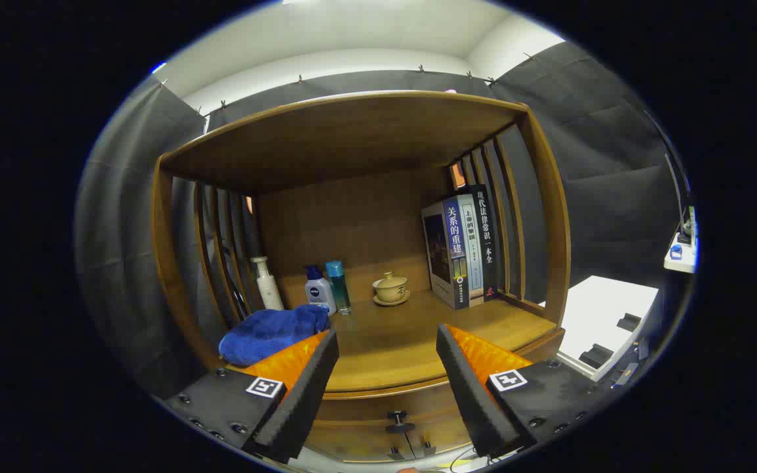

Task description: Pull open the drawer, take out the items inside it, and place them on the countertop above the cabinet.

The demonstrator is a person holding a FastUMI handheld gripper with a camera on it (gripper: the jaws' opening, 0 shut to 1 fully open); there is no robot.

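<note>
Gripper (386, 341) fingers spread wide, gripping nothing, hovering over the cabinet tabletop (385, 355). Drawer (391, 420) is shut, its dark knob (397, 416) below and between the fingers. Blue towel (272, 334) lies just beside one finger.

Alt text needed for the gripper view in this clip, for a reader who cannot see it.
The open gripper hangs in front of a wooden cabinet, its fingers spread above the closed drawer's knob. On the countertop beyond sit a blue towel, three bottles, a lidded teacup and upright books.
</note>
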